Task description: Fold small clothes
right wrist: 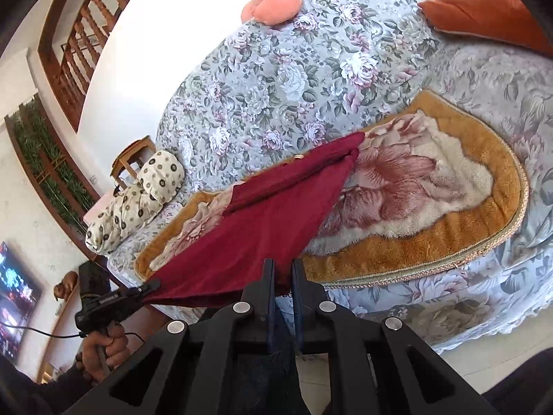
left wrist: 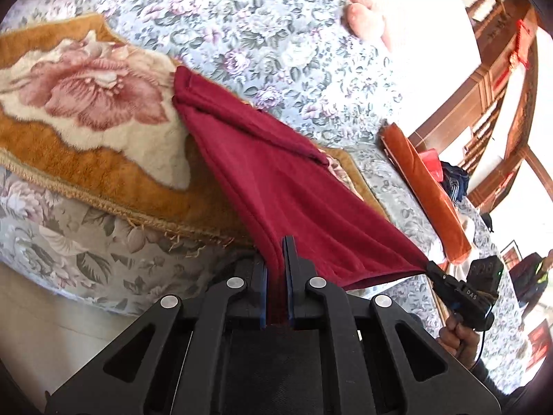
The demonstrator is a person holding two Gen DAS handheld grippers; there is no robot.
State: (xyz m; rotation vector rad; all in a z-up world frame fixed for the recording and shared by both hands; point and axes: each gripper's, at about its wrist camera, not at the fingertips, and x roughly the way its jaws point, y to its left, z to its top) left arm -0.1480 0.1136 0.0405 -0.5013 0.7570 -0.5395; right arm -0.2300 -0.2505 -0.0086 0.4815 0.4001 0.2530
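Observation:
A dark red cloth [left wrist: 283, 186] hangs stretched between both grippers, its far end still lying on the plush flower mat [left wrist: 90, 110] of the sofa. My left gripper [left wrist: 275, 259] is shut on one near corner of the cloth. In the left wrist view my right gripper [left wrist: 433, 269] pinches the other near corner, at the right. The right wrist view shows the same cloth [right wrist: 262, 228] with my right gripper [right wrist: 283, 276] shut on its corner, and my left gripper [right wrist: 148, 287] holding the opposite corner at lower left. The cloth's near edge is lifted off the seat.
The sofa [right wrist: 293, 69] has a grey floral cover. An orange cushion [left wrist: 425, 190] lies at one end, a cream dotted bolster [right wrist: 138, 197] at the other, a pink pillow [right wrist: 273, 0] on the backrest. Wooden railings [left wrist: 490, 79] and a screen [right wrist: 13, 297] stand beyond. Pale floor [left wrist: 41, 328] lies below.

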